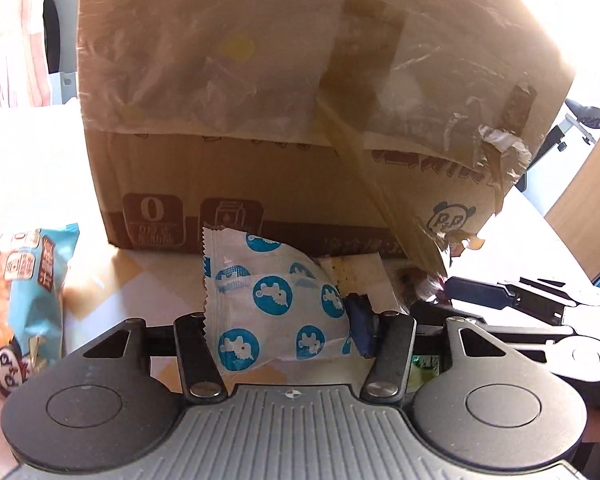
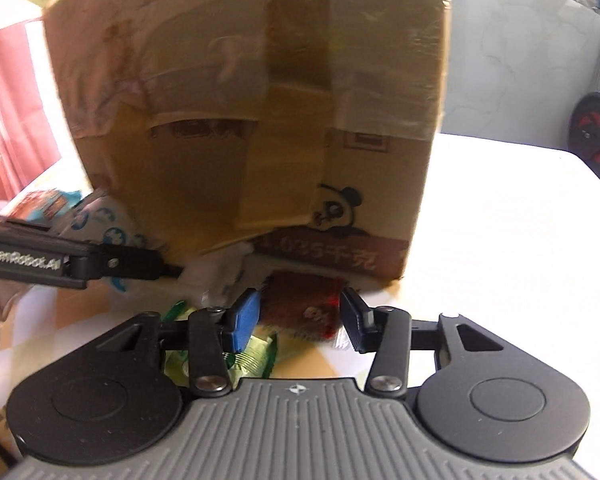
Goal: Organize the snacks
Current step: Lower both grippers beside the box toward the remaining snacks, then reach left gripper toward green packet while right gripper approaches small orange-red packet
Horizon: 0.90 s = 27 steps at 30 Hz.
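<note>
**Two claws at the foot of a taped carton**

The left wrist view alone shows the orange and teal snack bag point(image 1: 18, 300) at the far left edge of the counter point(image 1: 100, 276), cut off by the frame. Next to the right, the left claw point(image 1: 278, 320) is clenched on a white packet with blue round marks point(image 1: 268, 300), its zigzag-cut edge upright against the left finger; only the blue pad of the right finger point(image 1: 360, 330) shows, since the packet hides the other pad. Behind it stands the cardboard box point(image 1: 292, 120), streaked with clear and brown tape, with a panda print low on its right side.

In the right wrist view the same white packet point(image 2: 100, 224) appears only as a blurred patch at the left, behind the other gripper's black arm. A green wrapper point(image 2: 256, 356) lies half hidden under the right claw's linkage. The right claw point(image 2: 300, 322) stands released, its pads apart on either side of a dark red packet point(image 2: 304, 304) that lies on the counter point(image 2: 500, 240) at the base of the box point(image 2: 252, 80); whether either pad touches it cannot be told. The print on the red packet is too blurred to read.
</note>
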### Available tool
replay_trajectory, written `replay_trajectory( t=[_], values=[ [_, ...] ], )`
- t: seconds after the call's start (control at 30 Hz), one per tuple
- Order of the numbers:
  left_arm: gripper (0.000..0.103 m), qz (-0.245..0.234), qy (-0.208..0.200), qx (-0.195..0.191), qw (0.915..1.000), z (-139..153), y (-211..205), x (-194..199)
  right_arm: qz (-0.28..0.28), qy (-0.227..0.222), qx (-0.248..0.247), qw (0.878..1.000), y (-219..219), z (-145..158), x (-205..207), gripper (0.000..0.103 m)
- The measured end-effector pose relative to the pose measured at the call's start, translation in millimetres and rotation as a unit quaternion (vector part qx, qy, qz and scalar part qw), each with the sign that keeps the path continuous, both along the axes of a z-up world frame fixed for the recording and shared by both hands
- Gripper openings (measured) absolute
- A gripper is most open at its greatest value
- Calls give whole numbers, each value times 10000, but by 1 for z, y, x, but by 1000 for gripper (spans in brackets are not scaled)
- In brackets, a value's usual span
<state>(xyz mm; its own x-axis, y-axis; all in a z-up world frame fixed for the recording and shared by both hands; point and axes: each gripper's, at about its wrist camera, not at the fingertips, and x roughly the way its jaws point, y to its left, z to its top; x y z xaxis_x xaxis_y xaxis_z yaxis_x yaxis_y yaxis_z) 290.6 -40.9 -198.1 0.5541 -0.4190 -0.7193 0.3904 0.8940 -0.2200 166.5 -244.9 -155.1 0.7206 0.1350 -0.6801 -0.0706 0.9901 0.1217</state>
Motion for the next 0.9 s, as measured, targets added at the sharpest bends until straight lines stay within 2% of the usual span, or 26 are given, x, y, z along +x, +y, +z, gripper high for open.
replay_trajectory(
  t=[0.1, 0.13, 0.2, 0.23, 0.4, 0.5, 0.57, 0.63, 0.7, 0.77, 0.9],
  values=[
    [57, -51, 91, 125, 9999, 0, -4, -6, 204, 27, -90, 9997, 5, 1, -2, 48],
    [54, -138, -59, 395, 9991, 0, -9, -11, 256, 34, -112, 9996, 8, 1, -4, 48],
    [53, -346, -316, 920, 9947, 0, -18, -22, 336, 45, -130, 9993, 10, 1, -10, 48],
    [53, -386, -389, 1056, 9929, 0, -22, -27, 366, 54, -117, 9992, 11, 2, -11, 48],
    [53, -242, -218, 775, 9965, 3, -7, -33, 455, 141, 40, 9989, 8, 4, -4, 48],
    [53, -220, -168, 720, 9970, 3, 0, -38, 591, 341, 126, 9976, -2, 9, 1, 48],
    [52, -127, -107, 638, 9978, 4, 7, -37, 732, 442, 27, 9963, -10, 18, 12, 47],
    [52, -25, -56, 587, 9983, -1, 8, -35, 743, 342, -157, 9965, -16, 23, 26, 49],
    [52, 47, -36, 571, 9984, -1, 9, -35, 730, 367, -317, 9962, -23, 21, 38, 55],
    [52, 73, -42, 554, 9984, 0, 12, -36, 674, 416, -312, 9964, -30, 17, 47, 56],
    [52, 97, -98, 628, 9979, -1, 7, -38, 144, 316, 342, 9988, -37, 6, 50, 68]
  ],
)
